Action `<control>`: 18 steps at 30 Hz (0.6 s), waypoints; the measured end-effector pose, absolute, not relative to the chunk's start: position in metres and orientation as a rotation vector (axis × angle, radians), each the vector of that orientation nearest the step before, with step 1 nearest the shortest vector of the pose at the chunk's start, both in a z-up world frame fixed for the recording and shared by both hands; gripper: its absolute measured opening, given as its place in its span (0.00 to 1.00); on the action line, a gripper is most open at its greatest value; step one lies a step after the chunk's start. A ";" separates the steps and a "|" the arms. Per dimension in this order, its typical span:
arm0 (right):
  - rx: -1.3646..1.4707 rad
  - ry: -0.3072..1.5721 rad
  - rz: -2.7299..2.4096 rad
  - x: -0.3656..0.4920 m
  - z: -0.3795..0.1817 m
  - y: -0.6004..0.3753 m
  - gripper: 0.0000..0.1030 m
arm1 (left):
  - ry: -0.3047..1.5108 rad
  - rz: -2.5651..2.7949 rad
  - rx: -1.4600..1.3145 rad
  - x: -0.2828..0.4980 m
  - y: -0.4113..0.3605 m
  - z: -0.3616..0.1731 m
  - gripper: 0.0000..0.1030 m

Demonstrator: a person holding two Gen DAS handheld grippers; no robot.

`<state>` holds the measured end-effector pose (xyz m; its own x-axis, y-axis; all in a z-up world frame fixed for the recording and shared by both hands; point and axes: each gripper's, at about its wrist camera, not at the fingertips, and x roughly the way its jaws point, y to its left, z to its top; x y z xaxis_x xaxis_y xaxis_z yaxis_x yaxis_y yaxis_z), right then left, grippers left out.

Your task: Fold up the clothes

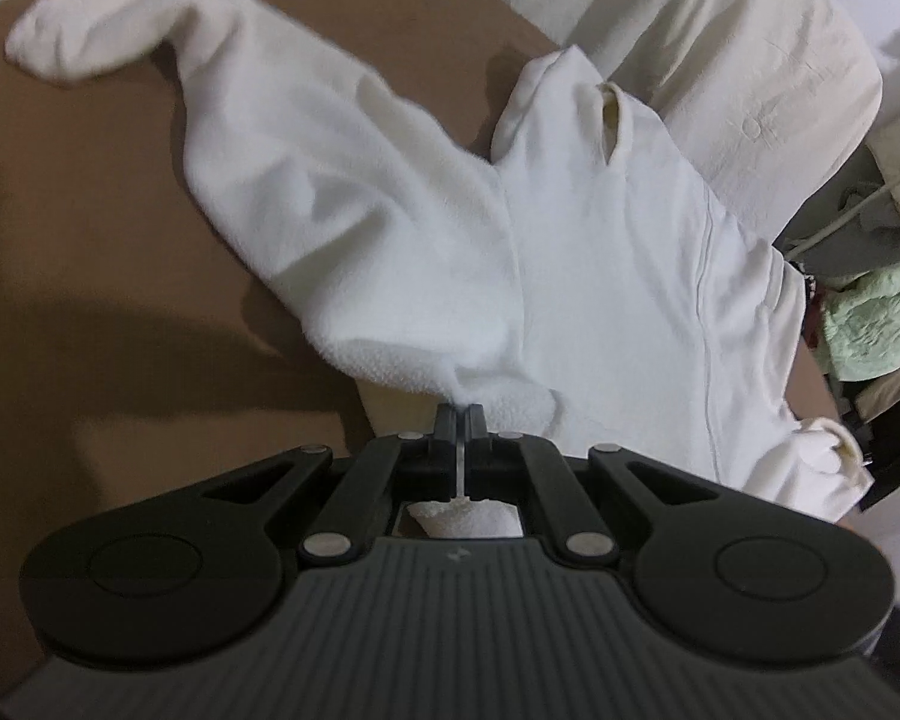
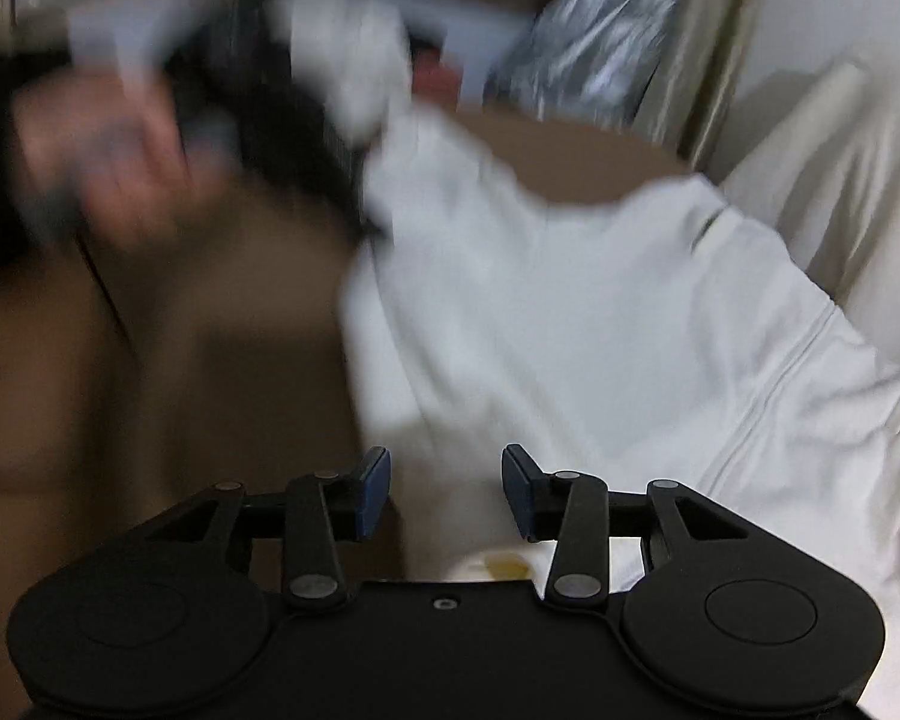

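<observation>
White fleece jacket (image 1: pixel 570 252) spread on brown counter (image 1: pixel 90 240), long axis running away from left gripper (image 1: pixel 459 414), clamped on near hem. Right gripper (image 2: pixel 447 489) open, empty, above hem.

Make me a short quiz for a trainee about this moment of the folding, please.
1. True or false: the left gripper is shut on the white fleece garment.
2. The right gripper is: A) open, gripping nothing; B) shut on a sleeve.
3. What colour is the surface under the garment?

Key: 1 true; 2 A; 3 brown.
</observation>
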<state>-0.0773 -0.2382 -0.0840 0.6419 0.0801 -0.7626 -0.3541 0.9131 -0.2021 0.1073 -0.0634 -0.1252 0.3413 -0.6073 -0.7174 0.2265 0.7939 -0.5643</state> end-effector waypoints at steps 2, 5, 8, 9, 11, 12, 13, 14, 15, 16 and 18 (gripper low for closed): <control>-0.438 0.892 0.241 -0.061 -0.109 -0.226 0.45 | 1.122 -0.561 -0.424 0.110 -0.062 -0.131 0.01; -0.430 0.939 0.227 -0.040 -0.127 -0.228 0.45 | 1.138 -0.560 -0.413 0.111 -0.067 -0.135 0.02; -0.291 0.977 0.216 -0.024 -0.137 -0.243 0.37 | 1.152 -0.563 -0.380 0.112 -0.075 -0.139 0.02; -0.297 0.966 0.219 -0.028 -0.136 -0.242 0.35 | 1.156 -0.565 -0.367 0.113 -0.079 -0.140 0.02; -0.319 0.938 0.225 -0.038 -0.135 -0.241 0.23 | 1.157 -0.570 -0.336 0.113 -0.085 -0.142 0.02; -0.328 0.922 0.222 -0.046 -0.131 -0.241 0.20 | 1.149 -0.570 -0.325 0.112 -0.087 -0.142 0.02; -0.318 0.898 0.233 -0.053 -0.123 -0.243 0.18 | 1.128 -0.576 -0.318 0.110 -0.088 -0.139 0.02; -0.308 0.873 0.244 -0.061 -0.114 -0.245 0.18 | 1.094 -0.589 -0.309 0.108 -0.088 -0.133 0.02; -0.297 0.849 0.256 -0.068 -0.106 -0.247 0.17 | 1.039 -0.595 -0.290 0.103 -0.087 -0.123 0.01; -0.258 0.831 0.270 -0.073 -0.096 -0.252 0.17 | 0.964 -0.594 -0.261 0.096 -0.084 -0.110 0.01; -0.167 0.799 0.308 -0.091 -0.079 -0.273 0.17 | 0.813 -0.569 -0.215 0.079 -0.072 -0.084 0.00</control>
<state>-0.0905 -0.2733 -0.0791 0.6562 0.2075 -0.7255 -0.3327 0.9425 -0.0314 0.0793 -0.0718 -0.0842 0.5486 -0.5564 -0.6240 0.3959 0.8303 -0.3922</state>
